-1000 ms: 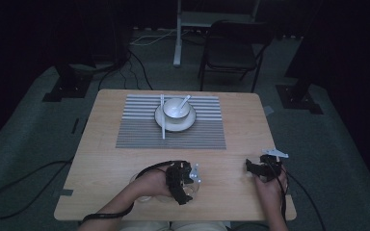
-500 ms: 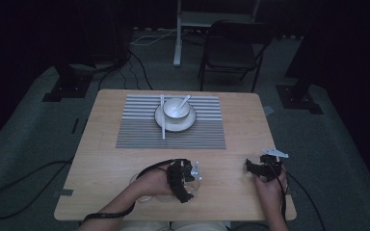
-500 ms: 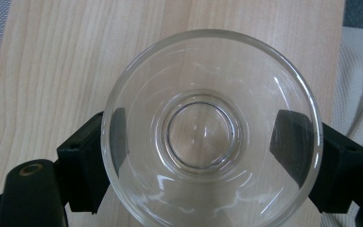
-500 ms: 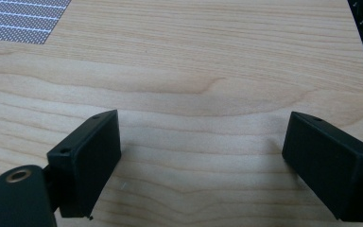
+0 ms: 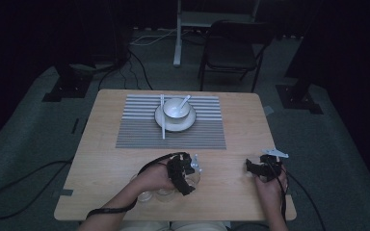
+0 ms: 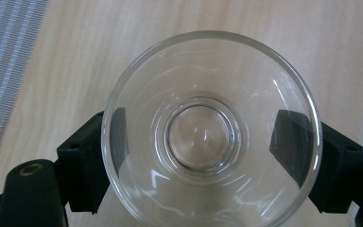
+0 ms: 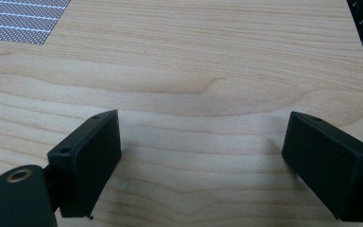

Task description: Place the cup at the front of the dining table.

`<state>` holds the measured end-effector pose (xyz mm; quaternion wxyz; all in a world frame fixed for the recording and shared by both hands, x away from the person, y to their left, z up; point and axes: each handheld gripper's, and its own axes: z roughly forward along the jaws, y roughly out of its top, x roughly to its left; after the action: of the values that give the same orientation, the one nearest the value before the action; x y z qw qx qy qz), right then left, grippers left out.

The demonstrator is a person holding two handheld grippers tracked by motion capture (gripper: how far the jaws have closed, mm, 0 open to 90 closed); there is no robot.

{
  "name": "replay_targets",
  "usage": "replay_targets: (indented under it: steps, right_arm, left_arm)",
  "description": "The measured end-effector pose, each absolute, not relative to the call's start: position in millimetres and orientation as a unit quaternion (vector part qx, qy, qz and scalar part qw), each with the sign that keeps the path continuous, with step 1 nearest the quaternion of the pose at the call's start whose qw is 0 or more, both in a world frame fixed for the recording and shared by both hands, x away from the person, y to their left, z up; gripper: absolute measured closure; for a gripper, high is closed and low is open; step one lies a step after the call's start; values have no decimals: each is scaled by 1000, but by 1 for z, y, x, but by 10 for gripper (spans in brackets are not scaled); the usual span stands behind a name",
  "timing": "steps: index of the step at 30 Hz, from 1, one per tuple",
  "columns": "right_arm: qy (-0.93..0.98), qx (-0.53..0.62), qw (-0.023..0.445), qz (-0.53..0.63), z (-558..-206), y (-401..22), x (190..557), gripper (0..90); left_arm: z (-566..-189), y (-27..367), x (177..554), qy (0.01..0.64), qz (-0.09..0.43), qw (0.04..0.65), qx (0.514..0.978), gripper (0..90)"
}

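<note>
A: Near edge first. What is held by the left gripper (image 5: pixel 187 169)?

B: A clear glass bowl (image 6: pixel 211 132) is clamped across its wall, one jaw pressed on each side, mouth facing the camera. It is placed just off the near-centre of the table (image 5: pixel 106 144).

A: Handling?

B: Judged light but rigid, smooth and slippery, and breakable. It is best taken across the wall below the rim, as is being done; a hard squeeze or a knock on the wood is to be avoided. Slipping is the main risk.

A: Anything beside it?

B: More glassware (image 5: pixel 147 195) is seen at the near edge by the left hand, touching or just beside it; the count cannot be told. It could be bumped.

A: Right gripper (image 7: pixel 203 156)?

B: Jaws are spread wide, nothing between them, bare wood underneath. It is kept at the near right, well apart from the bowl.

A: Farther out?

B: A striped placemat (image 5: pixel 139 134) is laid at the far centre, with a white plate (image 5: pixel 166 126) on it, a white cup (image 5: pixel 176 108) on that and a spoon (image 5: pixel 185 100) in the cup. A chopstick (image 5: pixel 162 115) is laid across the plate's left. The wood between the bowl and the mat is free.
</note>
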<state>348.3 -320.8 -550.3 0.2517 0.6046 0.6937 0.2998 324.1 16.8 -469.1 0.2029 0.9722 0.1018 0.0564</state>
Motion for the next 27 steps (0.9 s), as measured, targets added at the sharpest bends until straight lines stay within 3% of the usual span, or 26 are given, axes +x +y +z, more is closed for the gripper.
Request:
replay_targets:
  steps: [27]
  right_arm:
    - [693,606,252,299,-550,-321,348,118]
  left_arm:
    - [-461,59,379,198,77,214,953,175]
